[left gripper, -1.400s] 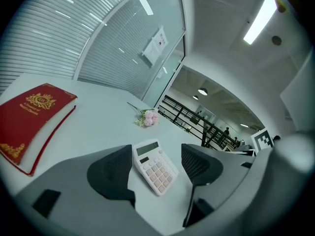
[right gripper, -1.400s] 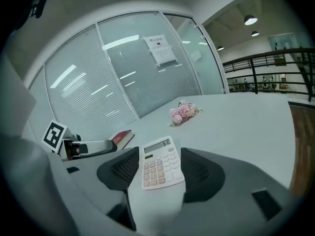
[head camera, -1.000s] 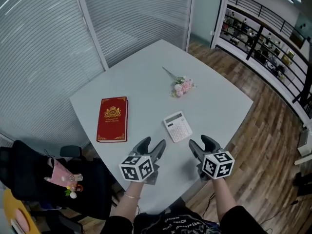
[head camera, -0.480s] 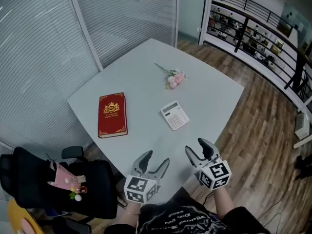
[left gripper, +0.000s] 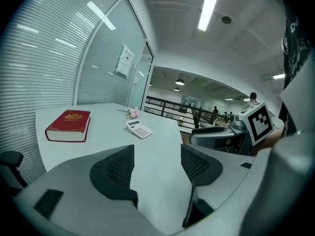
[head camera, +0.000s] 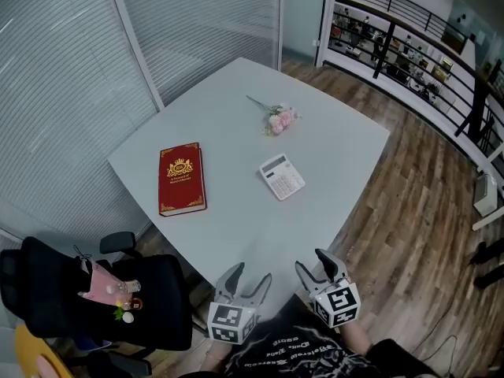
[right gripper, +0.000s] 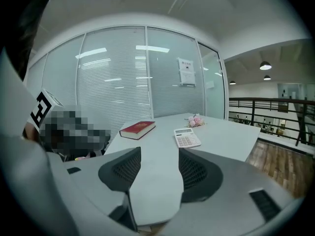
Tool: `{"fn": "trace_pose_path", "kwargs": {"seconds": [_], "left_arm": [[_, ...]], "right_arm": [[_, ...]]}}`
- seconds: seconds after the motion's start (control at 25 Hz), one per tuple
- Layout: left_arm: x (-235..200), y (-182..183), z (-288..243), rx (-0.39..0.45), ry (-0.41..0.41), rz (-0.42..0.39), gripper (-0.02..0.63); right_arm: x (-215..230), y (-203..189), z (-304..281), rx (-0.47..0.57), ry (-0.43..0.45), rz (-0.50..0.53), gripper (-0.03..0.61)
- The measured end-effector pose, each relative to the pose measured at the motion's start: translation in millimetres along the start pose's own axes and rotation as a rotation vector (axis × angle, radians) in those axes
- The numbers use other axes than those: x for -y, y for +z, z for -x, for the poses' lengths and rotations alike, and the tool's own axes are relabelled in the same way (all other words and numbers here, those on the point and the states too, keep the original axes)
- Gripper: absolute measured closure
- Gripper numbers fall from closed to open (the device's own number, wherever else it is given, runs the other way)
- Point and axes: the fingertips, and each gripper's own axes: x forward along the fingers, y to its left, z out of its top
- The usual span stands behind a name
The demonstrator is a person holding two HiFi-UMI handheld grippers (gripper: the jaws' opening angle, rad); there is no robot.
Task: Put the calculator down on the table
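Note:
A white calculator (head camera: 282, 176) lies flat on the pale grey table (head camera: 236, 227), a little right of its middle; it also shows as the calculator (left gripper: 139, 128) in the left gripper view and the calculator (right gripper: 187, 137) in the right gripper view. My left gripper (head camera: 245, 283) hangs open at the table's near edge with nothing between its jaws. My right gripper (head camera: 317, 267) is beside it, also open and empty. Both point toward the calculator from well short of it. In the gripper views only bare table shows between the left gripper (left gripper: 156, 163) and right gripper (right gripper: 158, 167) pads.
A red book (head camera: 181, 177) lies left of the calculator. A small pink flower sprig (head camera: 277, 119) rests at the far side of the table. A black chair (head camera: 102, 298) with a pink bouquet stands at the lower left. Glass walls with blinds stand behind; wooden floor runs to the right.
Both grippers have drawn back from the calculator toward the table's near edge and sit lower in the head view. The calculator, book and flowers stay where they were.

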Motion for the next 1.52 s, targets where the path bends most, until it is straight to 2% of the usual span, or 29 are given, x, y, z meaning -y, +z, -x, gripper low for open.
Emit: {"fn": "trace_pose_path", "kwargs": {"seconds": [0.08, 0.24, 0.28, 0.64, 1.2, 1.52], "left_arm": [[-2.5, 0.1, 2.4, 0.007, 0.020, -0.017, 0.312], [-8.3, 11.3, 3.4, 0.064, 0.073, -0.045, 0.560], [-8.5, 14.1, 2.8, 0.074, 0.078, -0.046, 0.584], [-2.8, 12.5, -4.4, 0.063, 0.041, -0.026, 0.594], [-0.1, 14.3, -10.9, 0.049, 0.045, -0.050, 0.594], [-4.0, 13.5, -10.2, 0.045, 0.056, -0.050, 0.594]], "right_arm": [[-4.8, 1.9, 0.7, 0.002, 0.004, 0.031, 0.361], [-13.0, 15.2, -2.3, 0.037, 0.016, 0.079, 0.545], [-14.8, 17.8, -3.5, 0.045, 0.024, 0.079, 0.568], [-16.8, 21.7, -10.0, 0.036, 0.052, 0.118, 0.571], [-15.3, 24.9, -15.4, 0.032, 0.059, 0.200, 0.572], [-17.5, 21.7, -15.0, 0.004, 0.060, 0.203, 0.572]]}}
